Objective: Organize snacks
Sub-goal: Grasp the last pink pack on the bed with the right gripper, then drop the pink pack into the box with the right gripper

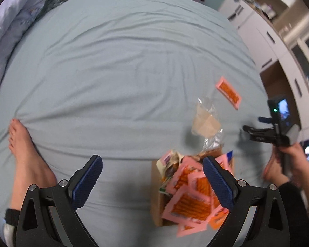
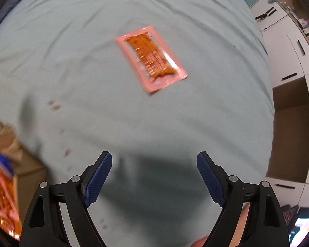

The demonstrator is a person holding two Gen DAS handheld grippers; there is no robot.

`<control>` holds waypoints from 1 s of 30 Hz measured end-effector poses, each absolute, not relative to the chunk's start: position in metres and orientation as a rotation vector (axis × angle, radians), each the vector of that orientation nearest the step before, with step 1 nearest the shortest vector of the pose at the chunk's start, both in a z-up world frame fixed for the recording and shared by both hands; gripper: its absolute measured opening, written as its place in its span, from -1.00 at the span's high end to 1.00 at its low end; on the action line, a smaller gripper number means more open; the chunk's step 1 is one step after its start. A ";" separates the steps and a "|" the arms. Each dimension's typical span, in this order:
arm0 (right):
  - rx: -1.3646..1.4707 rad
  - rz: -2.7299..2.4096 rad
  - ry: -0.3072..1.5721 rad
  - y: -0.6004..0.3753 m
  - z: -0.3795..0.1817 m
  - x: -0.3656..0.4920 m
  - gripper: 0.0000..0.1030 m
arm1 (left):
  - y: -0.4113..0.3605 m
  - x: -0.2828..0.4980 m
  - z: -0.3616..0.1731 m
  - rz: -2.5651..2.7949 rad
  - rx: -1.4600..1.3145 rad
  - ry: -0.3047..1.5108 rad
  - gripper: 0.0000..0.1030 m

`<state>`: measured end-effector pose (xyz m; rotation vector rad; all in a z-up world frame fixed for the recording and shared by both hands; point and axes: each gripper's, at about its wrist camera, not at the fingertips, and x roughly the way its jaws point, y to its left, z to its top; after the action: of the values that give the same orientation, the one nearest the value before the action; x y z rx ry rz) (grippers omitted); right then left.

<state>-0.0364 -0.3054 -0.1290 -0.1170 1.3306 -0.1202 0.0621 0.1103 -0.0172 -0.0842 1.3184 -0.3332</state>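
Snacks in pink packets with orange contents are heaped in and over a brown paper bag lying on the pale blue bedsheet, just beside and partly behind the right finger of the left gripper. One single pink packet lies flat and alone on the sheet, well apart from the heap, ahead of the right gripper with bare sheet between them. Beyond the heap a crumpled clear wrapper with a beige panel rests between the bag and the lone packet. Both grippers stand with fingers spread wide and hold nothing. Wide open sheet stretches ahead and to the left of the left gripper, creased but free of objects; a bare foot presses into it at the left, and a rumpled blue pillow or duvet borders the far left edge. The bed's right edge drops off toward white cabinets with dark handles and an open brown compartment. In the left wrist view the right gripper, held by a hand, hovers over the sheet near that right edge. A few small reddish spots mark the sheet left of the right gripper. Printing on the packets is too blurred to read.
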 end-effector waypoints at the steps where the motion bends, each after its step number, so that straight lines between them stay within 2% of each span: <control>1: -0.117 -0.121 1.322 -0.309 -0.130 -0.027 -0.63 | 0.110 0.064 -0.019 -0.334 -0.100 1.331 -0.94; 13: -0.129 -0.085 1.329 -0.297 -0.170 0.094 -0.64 | 0.097 0.065 -0.070 -0.330 -0.024 1.486 -0.94; 17: 0.105 -0.051 1.318 -0.317 -0.173 0.101 -0.61 | 0.100 0.066 -0.073 -0.322 -0.030 1.499 -0.94; 19: 0.132 -0.043 1.312 -0.320 -0.173 0.095 -0.36 | 0.104 0.066 -0.070 -0.320 -0.035 1.480 -0.94; 20: 0.141 -0.037 1.312 -0.321 -0.171 0.090 -0.05 | 0.105 0.066 -0.070 -0.316 -0.037 1.471 -0.94; 21: 0.162 -0.031 1.311 -0.325 -0.168 0.085 0.44 | 0.107 0.067 -0.068 -0.316 -0.045 1.462 -0.94; 22: 0.193 -0.026 1.310 -0.329 -0.166 0.081 0.78 | 0.105 0.066 -0.067 -0.316 -0.052 1.458 -0.94; 23: 0.246 -0.008 1.316 -0.332 -0.165 0.074 0.87 | 0.106 0.066 -0.067 -0.317 -0.057 1.454 -0.94; 30: 0.269 0.124 1.303 -0.293 -0.130 -0.003 0.87 | 0.107 0.060 -0.062 -0.314 -0.003 1.412 -0.94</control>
<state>-0.0028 -0.2926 -0.1300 0.2693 1.3033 0.1237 0.0598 0.1071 -0.0615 -0.0034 1.4119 -0.3139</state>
